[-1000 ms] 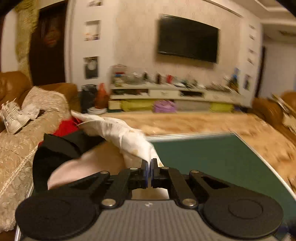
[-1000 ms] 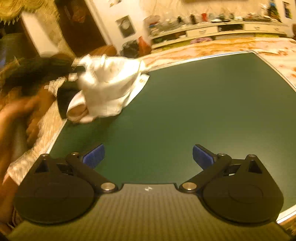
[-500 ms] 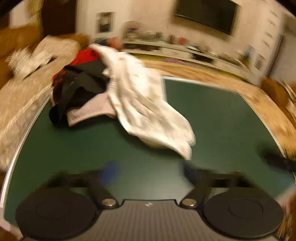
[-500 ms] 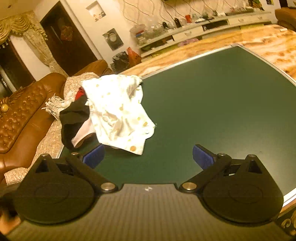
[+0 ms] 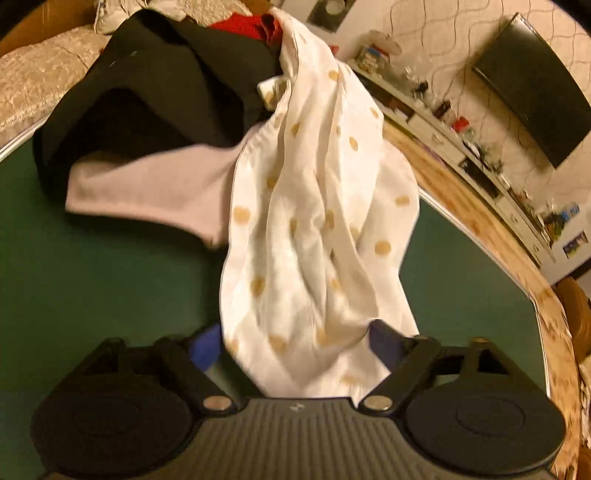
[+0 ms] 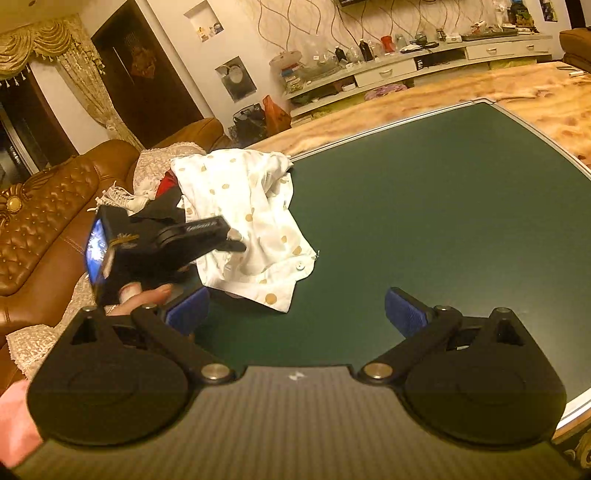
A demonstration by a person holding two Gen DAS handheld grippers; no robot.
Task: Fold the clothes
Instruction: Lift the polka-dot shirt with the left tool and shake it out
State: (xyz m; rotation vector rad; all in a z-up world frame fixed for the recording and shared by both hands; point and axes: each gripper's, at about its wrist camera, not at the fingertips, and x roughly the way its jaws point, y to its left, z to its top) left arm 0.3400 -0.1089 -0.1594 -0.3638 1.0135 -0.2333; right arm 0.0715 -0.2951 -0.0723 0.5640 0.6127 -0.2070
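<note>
The left gripper (image 5: pixel 295 338) has its jaws closing around the near end of the white dotted garment (image 5: pixel 314 229), pads not yet pressing it. The right gripper (image 6: pixel 295 310) hovers with jaws wide and empty. The garment sprawls from a dark clothes pile (image 5: pixel 147 85) onto the green counter (image 6: pixel 424 206)

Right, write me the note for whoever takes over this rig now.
Left hand-held gripper: jaws closing, the near end of the white dotted garment between them, not yet pinched.
Right hand-held gripper: open, holding nothing, above bare green table.
Clothes: the white garment lies crumpled at the table's left edge, its far end draped over a pile of a black garment, a pink one and a red one.
Done: nothing is folded yet.
Left: spread the white garment flat on the table and fold it, then do the rest of the pile.
</note>
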